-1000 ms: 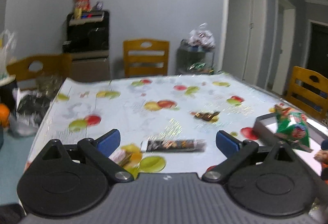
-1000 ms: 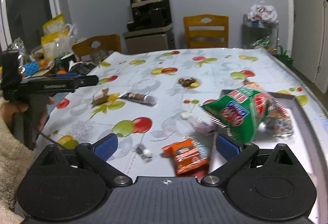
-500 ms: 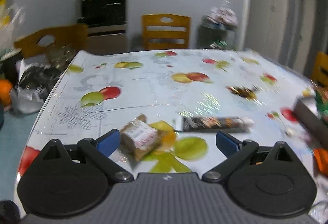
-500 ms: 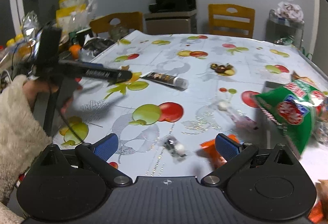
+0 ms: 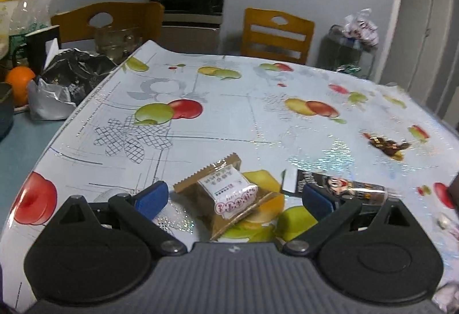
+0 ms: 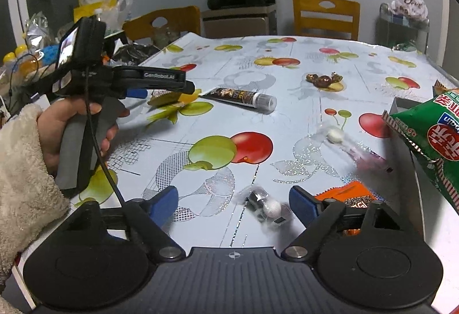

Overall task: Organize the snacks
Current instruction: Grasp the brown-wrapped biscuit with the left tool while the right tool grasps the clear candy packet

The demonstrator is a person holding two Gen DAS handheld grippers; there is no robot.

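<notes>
We hold the left hand-held gripper [image 5: 233, 197] open around a small brown foil-wrapped biscuit packet [image 5: 226, 193] on the fruit-patterned worktop [image 5: 229, 101], set to grasp; the right hand-held gripper [image 6: 233, 203], also open and empty, brackets a clear-wrapped white sweet [image 6: 271, 209]

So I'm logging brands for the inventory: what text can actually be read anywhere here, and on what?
"GenRobot.AI": side of the left gripper.
"Dove", partly legible: bag on the far cart.
Green snack bag, brown cookie packet, dark tube: print not legible.
</notes>
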